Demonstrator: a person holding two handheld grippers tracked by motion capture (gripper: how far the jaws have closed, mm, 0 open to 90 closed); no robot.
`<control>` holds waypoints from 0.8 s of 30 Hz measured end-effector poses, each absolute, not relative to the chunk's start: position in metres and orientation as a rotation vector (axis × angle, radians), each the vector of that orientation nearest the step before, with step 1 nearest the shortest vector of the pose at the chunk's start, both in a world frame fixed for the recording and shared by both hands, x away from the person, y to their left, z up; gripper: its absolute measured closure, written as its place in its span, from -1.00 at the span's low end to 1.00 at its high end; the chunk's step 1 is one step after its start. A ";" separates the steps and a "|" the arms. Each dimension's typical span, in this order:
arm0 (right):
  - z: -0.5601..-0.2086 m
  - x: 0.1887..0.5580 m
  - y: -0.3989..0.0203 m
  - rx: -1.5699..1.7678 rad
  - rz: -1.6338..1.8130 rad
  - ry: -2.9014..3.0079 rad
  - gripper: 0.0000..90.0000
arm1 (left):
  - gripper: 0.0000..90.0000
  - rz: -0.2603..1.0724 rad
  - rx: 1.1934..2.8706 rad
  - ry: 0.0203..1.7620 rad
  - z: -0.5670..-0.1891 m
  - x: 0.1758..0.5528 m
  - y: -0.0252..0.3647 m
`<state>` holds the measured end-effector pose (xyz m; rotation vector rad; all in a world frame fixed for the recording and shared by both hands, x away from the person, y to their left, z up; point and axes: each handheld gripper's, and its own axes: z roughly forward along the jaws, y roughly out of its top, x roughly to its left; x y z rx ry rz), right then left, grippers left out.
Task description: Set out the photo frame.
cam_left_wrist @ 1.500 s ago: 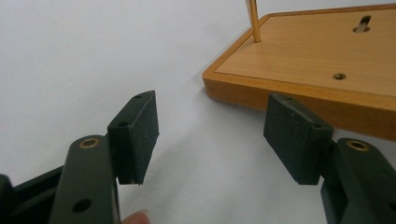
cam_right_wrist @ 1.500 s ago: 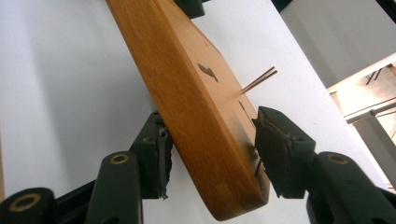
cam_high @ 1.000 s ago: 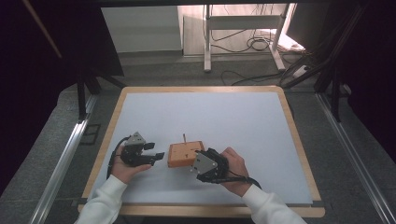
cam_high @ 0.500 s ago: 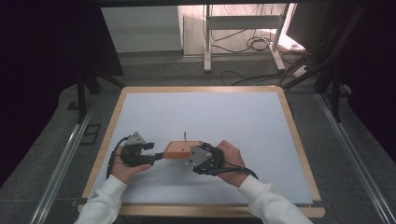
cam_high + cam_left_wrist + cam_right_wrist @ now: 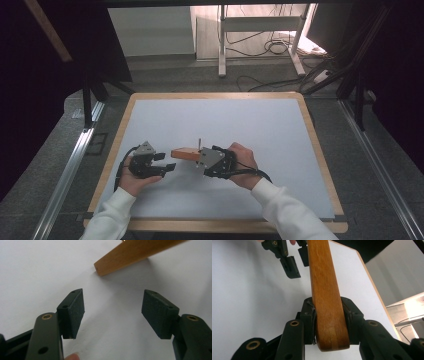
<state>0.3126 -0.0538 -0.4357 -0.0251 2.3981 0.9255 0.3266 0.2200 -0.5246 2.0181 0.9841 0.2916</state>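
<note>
High view has the white-topped wooden-framed table (image 5: 280,120) carrying one flat brown wooden block (image 5: 184,153) with a thin metal pin (image 5: 199,144) standing from it, the right hand-held gripper (image 5: 200,161) clamping its near end, jaws just closing, so the far end lifts free toward the left hand-held gripper (image 5: 167,162), likely for a handover. Right gripper view shows both pads squeezing the wood; left gripper view shows jaws wide apart, empty, the block's end just beyond.

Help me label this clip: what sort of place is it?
Probably a lab or workshop recording bench: a wood-framed white table on a metal frame, loose floor cables, and a person working a wooden block with hand-held grippers.
</note>
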 end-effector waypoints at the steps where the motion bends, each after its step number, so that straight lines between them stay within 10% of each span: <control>1: -0.436 0.313 -0.054 -0.024 0.930 2.397 0.51 | -0.23 0.292 2.018 0.984 -0.525 0.327 0.220; 24: -0.415 0.309 -0.078 -0.024 1.110 2.412 0.55 | -0.23 0.296 2.020 0.980 -0.524 0.327 0.220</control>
